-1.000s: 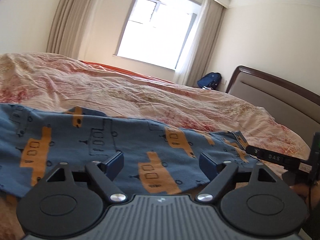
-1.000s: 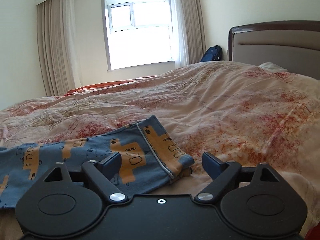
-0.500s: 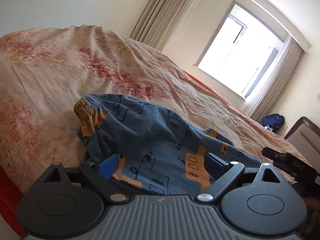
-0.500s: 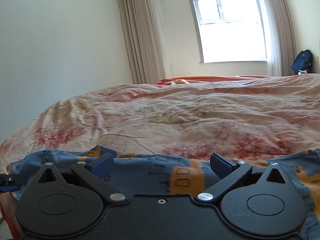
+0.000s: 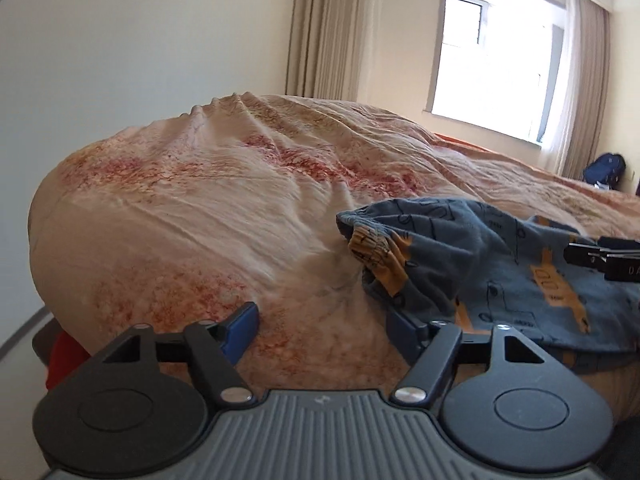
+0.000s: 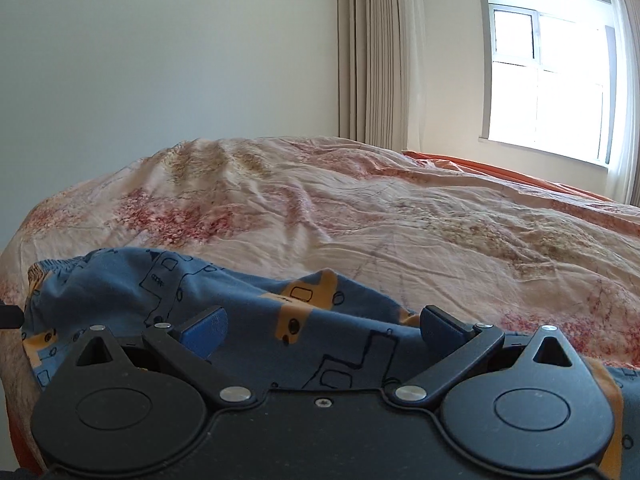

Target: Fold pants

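Observation:
The blue pants (image 5: 480, 264) with orange truck prints lie rumpled on the bed, waistband end (image 5: 368, 236) toward the foot. My left gripper (image 5: 324, 330) is open and empty, just left of the waistband, its right finger beside the fabric edge. In the right wrist view the pants (image 6: 256, 312) spread under my right gripper (image 6: 320, 326), which is open with cloth between and below its fingers. The right gripper's tip also shows in the left wrist view (image 5: 600, 258), over the pants.
The bed is covered by a wrinkled pink floral quilt (image 5: 224, 208). Its foot edge drops off at the left (image 5: 40, 264). A window (image 6: 548, 72) with curtains is behind, and a blue backpack (image 5: 604, 166) stands by the far wall.
Both grippers have swung left along the pants toward the waistband end. The left gripper has moved off the cloth to the bare quilt beside the waistband. Both stay open.

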